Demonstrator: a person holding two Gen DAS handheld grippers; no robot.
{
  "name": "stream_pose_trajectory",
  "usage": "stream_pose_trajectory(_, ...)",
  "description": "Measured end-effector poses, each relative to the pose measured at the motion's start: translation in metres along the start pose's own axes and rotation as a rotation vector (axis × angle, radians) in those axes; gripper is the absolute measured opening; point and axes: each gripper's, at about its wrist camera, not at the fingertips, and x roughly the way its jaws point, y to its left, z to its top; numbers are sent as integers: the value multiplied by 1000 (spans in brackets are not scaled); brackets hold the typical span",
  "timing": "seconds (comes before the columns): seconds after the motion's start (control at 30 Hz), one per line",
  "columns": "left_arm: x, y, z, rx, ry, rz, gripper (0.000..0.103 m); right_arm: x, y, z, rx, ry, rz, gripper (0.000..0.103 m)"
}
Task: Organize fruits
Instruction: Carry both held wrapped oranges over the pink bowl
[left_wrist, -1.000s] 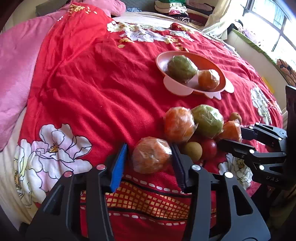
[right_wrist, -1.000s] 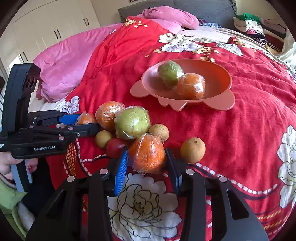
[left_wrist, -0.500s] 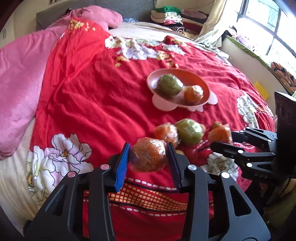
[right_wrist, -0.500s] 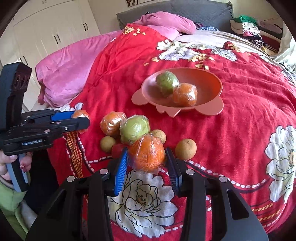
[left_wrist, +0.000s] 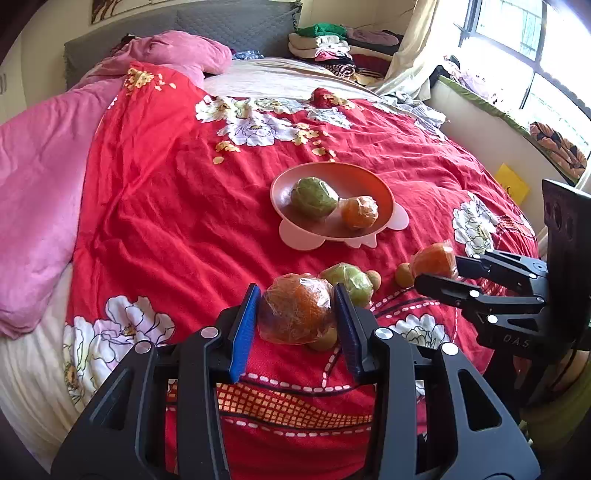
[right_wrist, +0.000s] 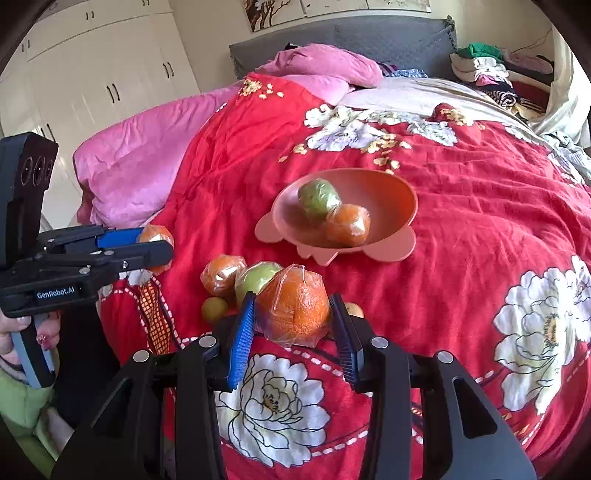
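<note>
My left gripper is shut on a plastic-wrapped orange, held above the red bedspread. My right gripper is shut on another wrapped orange, also lifted. A pink plate farther out holds a wrapped green fruit and a wrapped orange. On the bedspread remain a wrapped green fruit, a wrapped orange and small brown and green fruits. Each gripper shows in the other's view, left, right.
The fruits lie on a red flowered bedspread. A pink quilt lies at the left, folded clothes at the head of the bed. A window ledge runs along the right. White wardrobes stand at the left.
Both grippers have risen and pulled back from the fruit pile, each carrying its wrapped orange. The left jaws, open a second ago, closed on their orange.
</note>
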Motion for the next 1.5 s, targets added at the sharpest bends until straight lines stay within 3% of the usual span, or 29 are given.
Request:
stream_pose_trajectory(0.7, 33, -15, 36, 14, 27, -33, 32, -13, -28, 21, 4, -59, -52, 38)
stream_pose_trajectory(1.1, 68, -19, 63, 4, 58, -51, 32, 3, -47, 45, -25, -74, -99, 38)
stream_pose_trajectory(1.5, 98, -19, 79, -1, 103, -18, 32, 25, -80, 83, -12, -88, -79, 38)
